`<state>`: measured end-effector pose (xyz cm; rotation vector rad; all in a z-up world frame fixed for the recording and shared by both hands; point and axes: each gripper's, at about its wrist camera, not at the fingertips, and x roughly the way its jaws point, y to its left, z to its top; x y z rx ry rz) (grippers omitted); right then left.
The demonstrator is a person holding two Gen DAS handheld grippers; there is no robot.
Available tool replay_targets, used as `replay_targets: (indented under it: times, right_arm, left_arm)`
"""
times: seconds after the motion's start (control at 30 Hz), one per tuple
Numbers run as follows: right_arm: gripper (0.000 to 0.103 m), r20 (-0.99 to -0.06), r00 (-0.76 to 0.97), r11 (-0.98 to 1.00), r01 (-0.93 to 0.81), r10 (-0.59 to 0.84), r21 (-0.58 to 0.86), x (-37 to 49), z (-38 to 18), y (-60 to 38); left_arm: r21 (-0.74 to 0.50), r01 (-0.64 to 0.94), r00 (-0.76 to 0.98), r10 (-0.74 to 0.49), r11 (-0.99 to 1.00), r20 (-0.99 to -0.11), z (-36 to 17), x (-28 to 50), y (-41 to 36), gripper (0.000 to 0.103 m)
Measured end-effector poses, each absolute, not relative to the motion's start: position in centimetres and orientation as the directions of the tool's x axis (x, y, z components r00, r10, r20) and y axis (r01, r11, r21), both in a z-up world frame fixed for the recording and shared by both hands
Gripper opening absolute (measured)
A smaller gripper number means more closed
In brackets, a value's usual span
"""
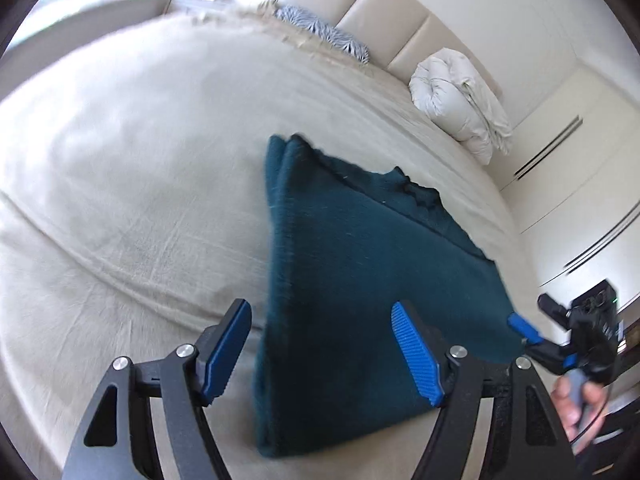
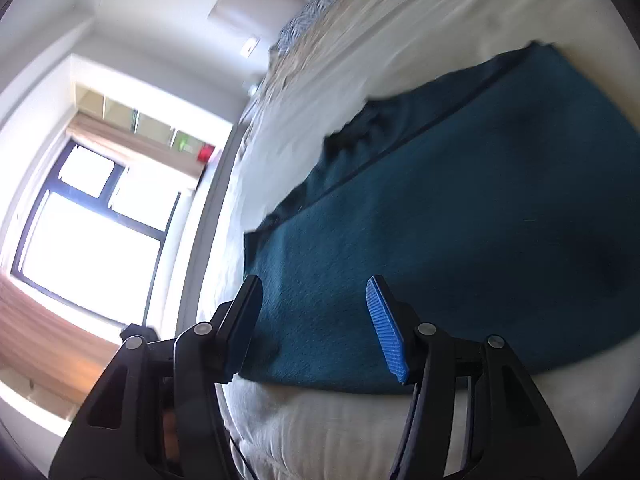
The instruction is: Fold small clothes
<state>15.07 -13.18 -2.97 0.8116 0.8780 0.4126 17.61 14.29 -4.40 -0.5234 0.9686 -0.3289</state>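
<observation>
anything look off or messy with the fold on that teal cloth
Slightly. The folded teal garment lies flat on the bed, but its top layer does not line up: a ragged strip of the lower layer shows along one edge. Both grippers are open and clear of it.

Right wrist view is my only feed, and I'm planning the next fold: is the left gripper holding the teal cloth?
Observer: No. The left gripper is open, its pads pressing on nothing; the teal cloth lies folded on the bed.
Operator: Anything on the bed past the cloth that I can't see?
Observer: A bundled white duvet lies against the headboard, apart from the cloth.
Operator: Can you see my side from there?
Observer: Yes, a hand grips the handle at the cloth's right edge.
</observation>
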Motion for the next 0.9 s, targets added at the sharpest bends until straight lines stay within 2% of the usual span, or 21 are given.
replay_targets:
  times: [0.1,0.13,0.37,0.43,0.5,0.73,0.8,0.9]
  right_arm:
    - [0.054,-0.514,0.523,0.625,-0.049,0.68,0.779,16.2,-3.3,-10.6]
    - [0.058,-0.51,0.508,0.619,-0.058,0.694,0.783,17.3,-3.7,-9.9]
    - [0.061,-0.447,0.435,0.529,-0.08,0.781,0.845,19.7,-4.7,-7.8]
    - [0.062,-0.443,0.409,0.517,-0.083,0.797,0.852,20.5,-5.0,-6.8]
    - [0.062,-0.446,0.379,0.511,-0.086,0.811,0.856,21.8,-5.6,-5.5]
    - [0.062,-0.446,0.322,0.493,-0.079,0.835,0.866,24.0,-6.8,-3.0]
    - [0.062,-0.445,0.308,0.487,-0.071,0.841,0.871,24.7,-7.5,-2.5]
    - [0.062,-0.44,0.286,0.474,-0.057,0.851,0.879,25.5,-8.3,-1.7]
  left_arm:
    - [-0.661,-0.002,0.488,-0.576,0.751,-0.656,-6.3,18.9,15.6,0.074]
    - [-0.687,-0.006,0.481,-0.601,0.726,-0.639,-6.6,19.2,15.9,0.074]
    - [-0.77,-0.028,0.412,-0.695,0.637,-0.589,-7.6,20.3,16.4,0.074]
    - [-0.775,-0.043,0.393,-0.702,0.631,-0.594,-7.7,20.5,16.7,0.071]
    - [-0.78,-0.084,0.389,-0.7,0.62,-0.599,-7.8,20.5,17.3,0.064]
    - [-0.764,-0.081,0.358,-0.697,0.64,-0.621,-8.2,19.7,16.9,0.064]
    - [-0.779,-0.088,0.351,-0.713,0.621,-0.608,-8.4,20.0,16.8,0.068]
    - [-0.803,-0.103,0.33,-0.742,0.586,-0.584,-8.7,20.7,16.6,0.068]
